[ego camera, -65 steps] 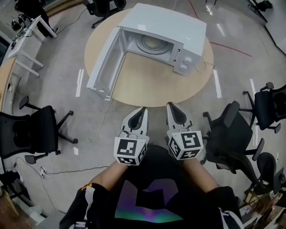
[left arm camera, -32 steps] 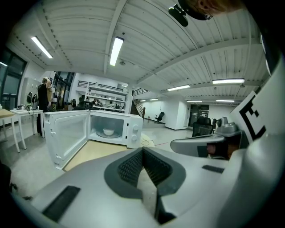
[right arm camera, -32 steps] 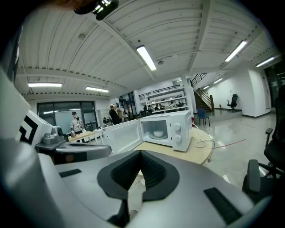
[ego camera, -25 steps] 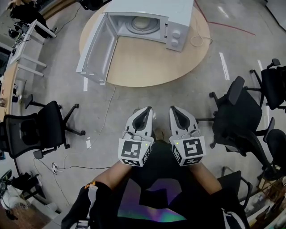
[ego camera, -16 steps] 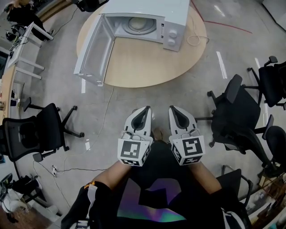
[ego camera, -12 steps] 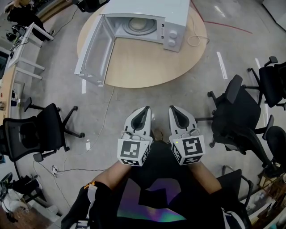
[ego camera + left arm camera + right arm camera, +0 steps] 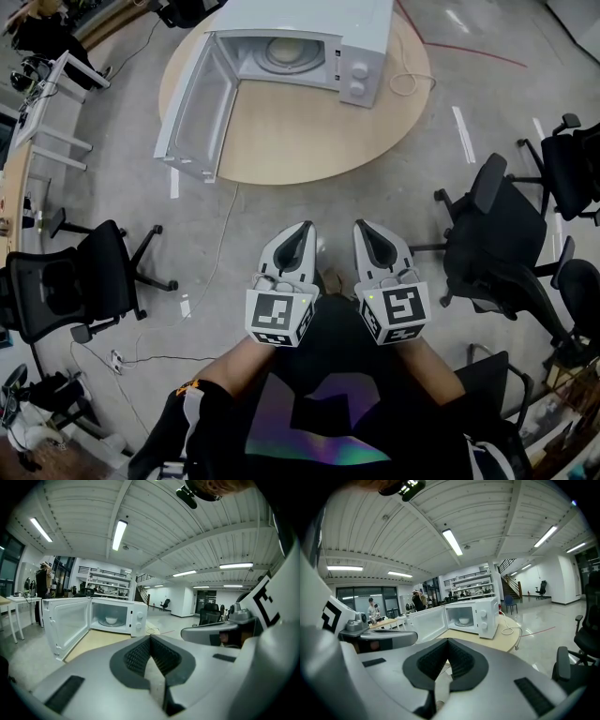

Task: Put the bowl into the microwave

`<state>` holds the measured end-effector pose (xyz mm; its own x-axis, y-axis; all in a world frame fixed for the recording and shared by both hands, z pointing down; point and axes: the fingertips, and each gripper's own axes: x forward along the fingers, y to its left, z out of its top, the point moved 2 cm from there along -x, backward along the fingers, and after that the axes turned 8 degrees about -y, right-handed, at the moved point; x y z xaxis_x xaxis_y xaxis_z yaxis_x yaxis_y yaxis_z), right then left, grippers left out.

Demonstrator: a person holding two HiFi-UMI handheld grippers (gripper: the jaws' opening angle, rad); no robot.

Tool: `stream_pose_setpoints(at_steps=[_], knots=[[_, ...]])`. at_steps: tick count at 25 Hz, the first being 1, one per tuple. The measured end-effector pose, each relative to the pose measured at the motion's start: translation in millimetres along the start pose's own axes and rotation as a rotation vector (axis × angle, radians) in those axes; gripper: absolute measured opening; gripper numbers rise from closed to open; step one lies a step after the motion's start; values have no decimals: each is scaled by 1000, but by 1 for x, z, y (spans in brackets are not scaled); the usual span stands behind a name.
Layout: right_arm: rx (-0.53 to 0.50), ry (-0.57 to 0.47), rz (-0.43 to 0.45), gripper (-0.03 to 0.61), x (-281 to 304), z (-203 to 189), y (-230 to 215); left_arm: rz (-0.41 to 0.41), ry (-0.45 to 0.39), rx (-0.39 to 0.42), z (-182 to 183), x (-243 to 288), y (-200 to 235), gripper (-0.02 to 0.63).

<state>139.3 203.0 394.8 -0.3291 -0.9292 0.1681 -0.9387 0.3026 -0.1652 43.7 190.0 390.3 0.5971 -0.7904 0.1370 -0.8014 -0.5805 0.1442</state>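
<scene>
Backed off since earlier: table [image 7: 309, 131] and microwave [image 7: 323, 19] now sit higher and farther away in the head view, with bare grey floor [image 7: 394, 202] between them and the person. The bowl [image 7: 111, 619] rests inside the microwave, whose door [image 7: 192, 103] is swung wide. Office chairs [image 7: 492, 244] stand on either side. The left gripper [image 7: 303, 228] and right gripper [image 7: 362, 227] are held side by side before the torso, jaws pressed together, empty.

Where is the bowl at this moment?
The bowl sits inside the open microwave, on the round table at the top of the head view, right of the swung-out door.
</scene>
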Motion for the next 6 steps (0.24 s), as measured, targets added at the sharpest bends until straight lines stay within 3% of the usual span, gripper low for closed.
stream_pose_setpoints(at_steps=[6], knots=[[0,-1,0,14,-1,1,1,-2,2,5,1,-1,1,46]])
